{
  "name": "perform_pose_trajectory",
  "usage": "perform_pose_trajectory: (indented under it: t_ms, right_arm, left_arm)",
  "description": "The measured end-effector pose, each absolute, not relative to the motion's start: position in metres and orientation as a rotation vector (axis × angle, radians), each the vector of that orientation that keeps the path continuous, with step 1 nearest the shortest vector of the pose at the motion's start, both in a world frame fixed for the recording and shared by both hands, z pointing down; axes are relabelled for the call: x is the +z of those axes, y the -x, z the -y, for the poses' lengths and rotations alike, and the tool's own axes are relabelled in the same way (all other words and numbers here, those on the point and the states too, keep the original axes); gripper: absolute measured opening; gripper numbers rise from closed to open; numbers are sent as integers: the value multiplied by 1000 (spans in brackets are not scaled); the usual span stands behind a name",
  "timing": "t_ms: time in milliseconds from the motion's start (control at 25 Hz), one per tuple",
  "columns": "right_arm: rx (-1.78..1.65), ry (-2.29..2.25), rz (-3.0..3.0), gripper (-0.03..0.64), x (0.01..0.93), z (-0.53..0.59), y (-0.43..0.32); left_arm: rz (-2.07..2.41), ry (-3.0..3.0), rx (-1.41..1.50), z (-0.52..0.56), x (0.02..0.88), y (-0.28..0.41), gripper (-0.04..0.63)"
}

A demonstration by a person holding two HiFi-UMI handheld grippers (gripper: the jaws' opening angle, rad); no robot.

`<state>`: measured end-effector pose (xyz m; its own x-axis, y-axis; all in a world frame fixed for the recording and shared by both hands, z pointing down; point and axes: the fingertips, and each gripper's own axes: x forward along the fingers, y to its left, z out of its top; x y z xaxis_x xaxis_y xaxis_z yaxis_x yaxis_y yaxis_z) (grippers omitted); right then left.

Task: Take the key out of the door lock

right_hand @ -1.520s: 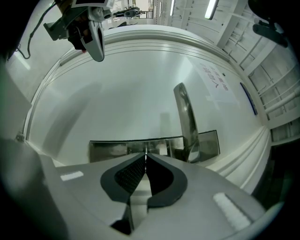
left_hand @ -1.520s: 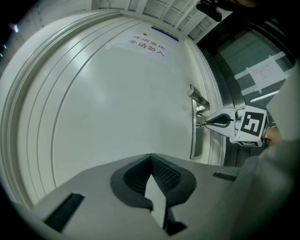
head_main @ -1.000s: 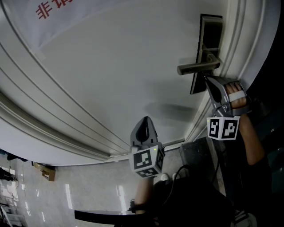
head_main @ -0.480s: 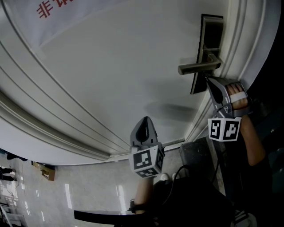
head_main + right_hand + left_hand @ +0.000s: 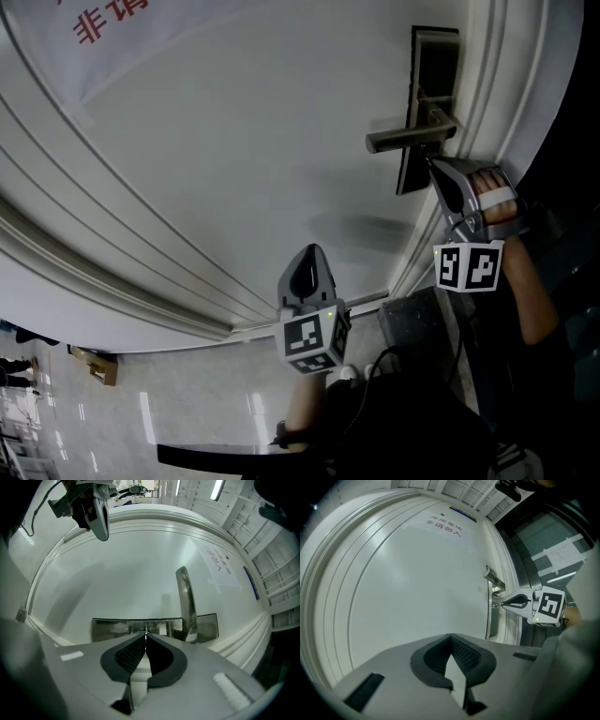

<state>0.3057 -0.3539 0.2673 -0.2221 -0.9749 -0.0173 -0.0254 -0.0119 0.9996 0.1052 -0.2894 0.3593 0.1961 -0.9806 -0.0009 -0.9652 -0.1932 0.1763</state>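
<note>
so far: right gripper (image 5: 436,169) clenched on the key (image 5: 497,604), which apparently still sits in the lock plate (image 5: 436,66).
left gripper (image 5: 307,255): jaws together, empty, well apart from the lock.
left to do: drawing the key clear.

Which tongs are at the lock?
The right tongs, tips at the dark metal lock plate by the metal lever handle, pinching a thin key; the left tongs hang far from it.

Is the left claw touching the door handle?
No: in the head view the left claw sits low, clear of the door handle; only the right claw is at the lock plate, shut on the key.
</note>
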Motion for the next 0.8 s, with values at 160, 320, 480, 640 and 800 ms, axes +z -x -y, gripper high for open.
perform_pose_trajectory:
  t_ms: [160, 320, 480, 640, 800]
  right_arm:
    - [-1364, -1128, 1385, 9, 267, 354, -306]
    - [-1365, -1127, 1383, 9, 267, 354, -306]
    - [-1366, -1125, 1376, 9, 267, 354, -306]
    - [-1362, -1129, 1376, 9, 268, 354, -306]
    - [-1359, -1131, 1373, 9, 268, 354, -306]
  left_arm:
    - [1884, -2322, -151, 290, 363, -107, 0]
    - [1897, -2320, -153, 290, 362, -107, 0]
    - [1896, -2324, -159, 290, 360, -107, 0]
    - [1893, -2322, -160, 290, 361, -107, 0]
    - [1900, -2314, -168, 291, 362, -105, 0]
